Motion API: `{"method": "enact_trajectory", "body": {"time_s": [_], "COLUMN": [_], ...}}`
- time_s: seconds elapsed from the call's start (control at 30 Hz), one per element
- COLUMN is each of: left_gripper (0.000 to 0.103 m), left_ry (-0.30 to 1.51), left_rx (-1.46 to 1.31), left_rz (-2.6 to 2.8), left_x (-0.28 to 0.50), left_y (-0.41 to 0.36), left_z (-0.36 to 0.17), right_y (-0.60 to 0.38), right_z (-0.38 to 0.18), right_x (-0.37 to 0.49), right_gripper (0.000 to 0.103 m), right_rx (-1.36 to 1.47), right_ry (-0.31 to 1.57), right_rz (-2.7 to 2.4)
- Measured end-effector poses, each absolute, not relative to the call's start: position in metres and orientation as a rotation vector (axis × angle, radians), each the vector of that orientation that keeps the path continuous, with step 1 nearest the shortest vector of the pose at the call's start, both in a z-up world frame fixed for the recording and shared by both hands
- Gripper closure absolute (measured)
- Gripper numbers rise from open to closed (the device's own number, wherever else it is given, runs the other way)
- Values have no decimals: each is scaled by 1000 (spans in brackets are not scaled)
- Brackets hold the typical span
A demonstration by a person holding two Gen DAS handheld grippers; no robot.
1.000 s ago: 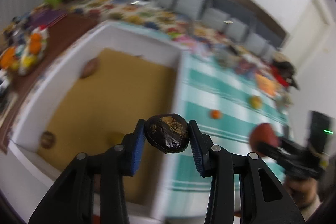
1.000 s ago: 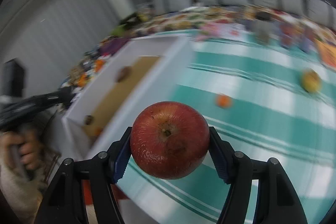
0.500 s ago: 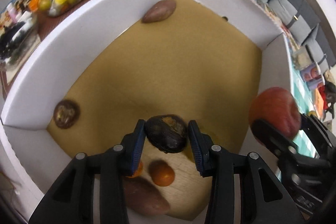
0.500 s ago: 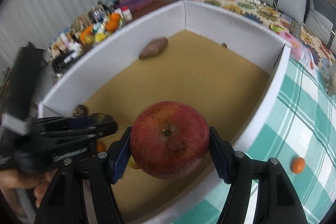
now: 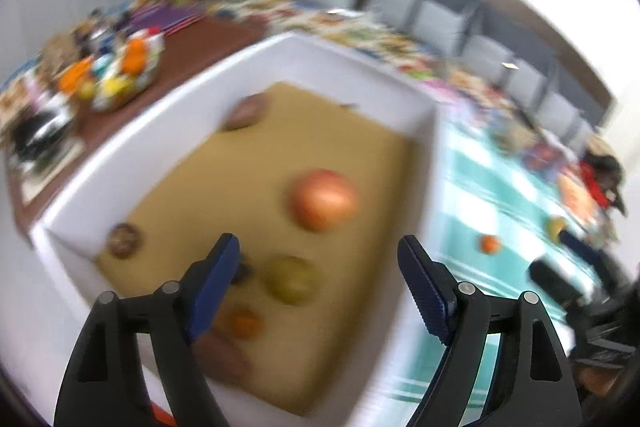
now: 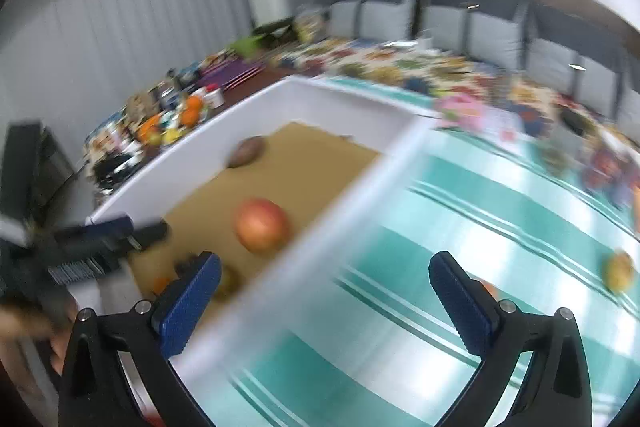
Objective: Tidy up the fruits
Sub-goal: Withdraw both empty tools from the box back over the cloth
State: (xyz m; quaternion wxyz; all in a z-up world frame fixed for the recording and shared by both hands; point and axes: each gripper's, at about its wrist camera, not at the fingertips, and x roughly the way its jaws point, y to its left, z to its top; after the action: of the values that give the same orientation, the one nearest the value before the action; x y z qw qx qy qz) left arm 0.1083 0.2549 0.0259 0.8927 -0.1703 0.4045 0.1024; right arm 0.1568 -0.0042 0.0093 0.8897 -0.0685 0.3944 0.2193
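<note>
box [image 5: 340, 67]: white-walled bin with tan floor, ahead of and below the left tongs; in the right wrist view it lies ahead-left of the right tongs, its near wall cutting diagonally between the pads
tablecloth [image 6: 460, 227]: teal-and-white check, ahead-right of the right tongs; loose fruit lies on it
apple [image 5: 324, 199]: red, on the box floor ahead of the left tongs, just right of their centre line; free of both tools
left tongs [image 5: 320, 279]: jaws opening, wide apart, nothing between the pads; a yellow-green fruit [image 5: 292, 279] lies on the floor below the gap
right tongs [image 6: 324, 295]: jaws opening, at full spread, empty; they hang over the box wall and cloth
step: release into the box looks done for both tools; next job is likely the leftover fruit on the cloth
how to do it well: clear the tongs up past the wall before swinging out, so the pads don't clip the rim; keep jaws spread on approach; close across the widest part of a round fruit so it doesn't squirt out
small orange fruit [image 5: 490, 244]: on the cloth, right of the left tongs' right pad; easiest reach for the right tool
yellow fruit [image 6: 618, 271]: on the cloth, far right of the right tongs
left view only: dark round fruit [image 5: 124, 239] in the near-left corner, orange fruit [image 5: 244, 323] by the left pad
right view only: the left tool from the side, with the hand holding it at frame edge
blur: heavy in both views; small fruit types uncertain
</note>
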Motion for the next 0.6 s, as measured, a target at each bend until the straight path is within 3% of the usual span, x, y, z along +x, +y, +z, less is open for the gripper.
{"method": "enact_trajectory", "body": {"time_s": [0.17, 0.33, 0.6], "left_gripper": [14, 14, 15], "left_ry": [817, 898, 935], "left_rx": [-258, -156, -32], "left_rz": [6, -193, -257], "left_x": [98, 116, 154], "left_y": [154, 55, -43], "left_z": [23, -27, -96], "right_y": [-159, -266, -300], "right_z": [-53, -92, -106], "right_x": [100, 64, 71], "right_gripper": [0, 0, 0], "right_rx": [-112, -13, -17], "right_ry": [929, 951, 932], "right_rz": [142, -141, -206]}}
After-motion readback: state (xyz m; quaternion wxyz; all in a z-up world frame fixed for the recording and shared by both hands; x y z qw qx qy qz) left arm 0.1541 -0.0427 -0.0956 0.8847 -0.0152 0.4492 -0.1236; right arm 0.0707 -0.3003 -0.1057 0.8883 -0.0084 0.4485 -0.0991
